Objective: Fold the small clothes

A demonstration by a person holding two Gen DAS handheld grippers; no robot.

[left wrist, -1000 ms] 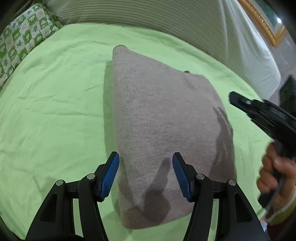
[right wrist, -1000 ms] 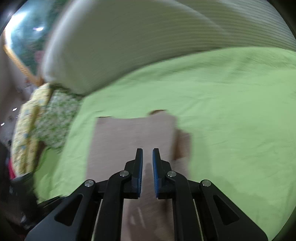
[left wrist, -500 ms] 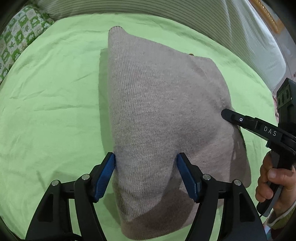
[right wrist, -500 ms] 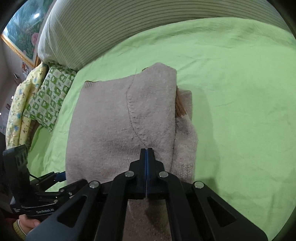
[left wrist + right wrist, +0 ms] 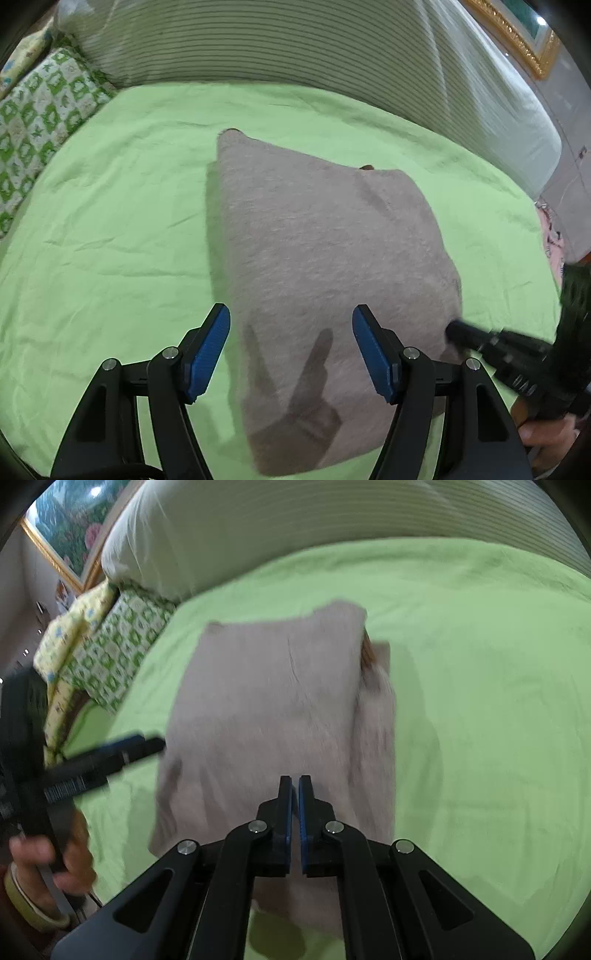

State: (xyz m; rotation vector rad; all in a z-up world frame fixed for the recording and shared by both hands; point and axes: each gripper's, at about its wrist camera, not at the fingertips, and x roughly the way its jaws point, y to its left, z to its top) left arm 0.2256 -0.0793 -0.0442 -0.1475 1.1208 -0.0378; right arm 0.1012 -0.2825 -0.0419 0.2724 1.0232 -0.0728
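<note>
A folded taupe knit garment [image 5: 325, 266] lies flat on the green bedsheet [image 5: 110, 258]. My left gripper [image 5: 291, 350] is open and empty, raised above the garment's near edge. My right gripper [image 5: 294, 790] is nearly shut with a thin gap and holds nothing; it hovers over the same garment [image 5: 273, 709]. In the left wrist view the right gripper's tip [image 5: 458, 330] sits at the garment's right edge. In the right wrist view the left gripper [image 5: 147, 744] shows at the garment's left side.
A striped duvet [image 5: 295, 40] runs along the far side of the bed. A green patterned pillow [image 5: 37, 118] lies at the far left. A gold-framed picture [image 5: 66, 528] hangs on the wall. The green sheet [image 5: 498, 701] stretches to the right.
Both grippers have lifted back from the garment. The right gripper, pressed shut on the cloth half a second ago, has come off it with a slight gap. The garment lies still.
</note>
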